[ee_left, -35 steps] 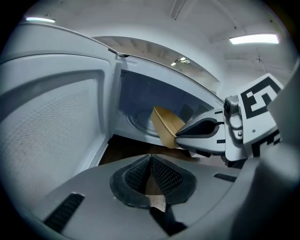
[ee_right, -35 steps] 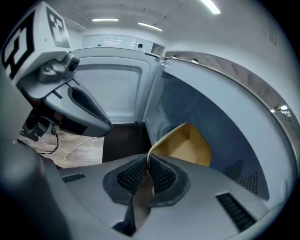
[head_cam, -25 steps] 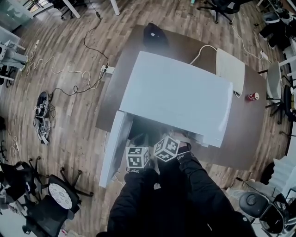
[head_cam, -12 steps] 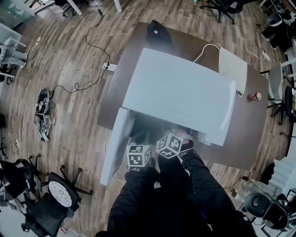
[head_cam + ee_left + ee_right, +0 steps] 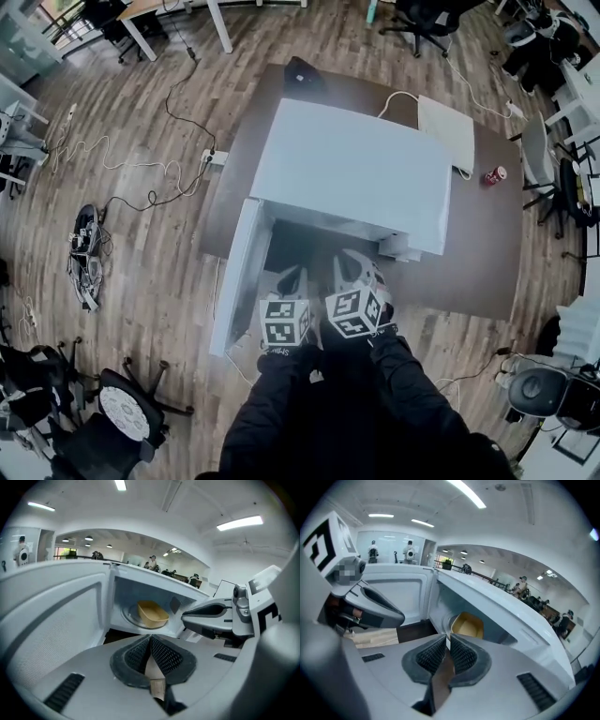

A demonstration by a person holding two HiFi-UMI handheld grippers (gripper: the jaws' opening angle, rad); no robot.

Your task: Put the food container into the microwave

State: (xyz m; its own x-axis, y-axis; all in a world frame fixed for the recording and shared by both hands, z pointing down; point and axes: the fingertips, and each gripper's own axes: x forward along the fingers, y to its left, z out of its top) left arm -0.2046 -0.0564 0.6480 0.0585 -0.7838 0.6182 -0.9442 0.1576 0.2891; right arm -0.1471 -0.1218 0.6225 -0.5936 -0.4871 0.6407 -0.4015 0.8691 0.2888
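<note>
Head view first: one white microwave [image 5: 352, 173] stands on one dark tabletop [image 5: 487, 272], its single door [image 5: 239, 272] swung open to the person's left. Two tools are held side by side in front of the open cavity, the left tool [image 5: 294, 278] and the right tool [image 5: 356, 272], each carrying one marker cube. From above the microwave's top hides the cavity floor, so the container cannot be seen there.

Left gripper view shows the left tool's [image 5: 151, 641] pads pressed together with nothing between them. Past them sits one yellow food container [image 5: 152, 613], upright on the round turntable inside the microwave, well clear of both tools. The right tool crosses the right side of this view, in front of the microwave's right edge.

Right gripper view shows the right tool [image 5: 446, 641] closed to a thin slit, holding nothing, with the same container [image 5: 468, 624] in the cavity beyond.

Elsewhere on the tabletop: one red can [image 5: 491, 175] near the right edge, one flat white box [image 5: 448, 131] behind the microwave, one white cable [image 5: 398, 98] and one black object [image 5: 302, 77] at the far end. Office chairs [image 5: 127, 412] and one power strip [image 5: 217, 157] are on the wooden floor.
</note>
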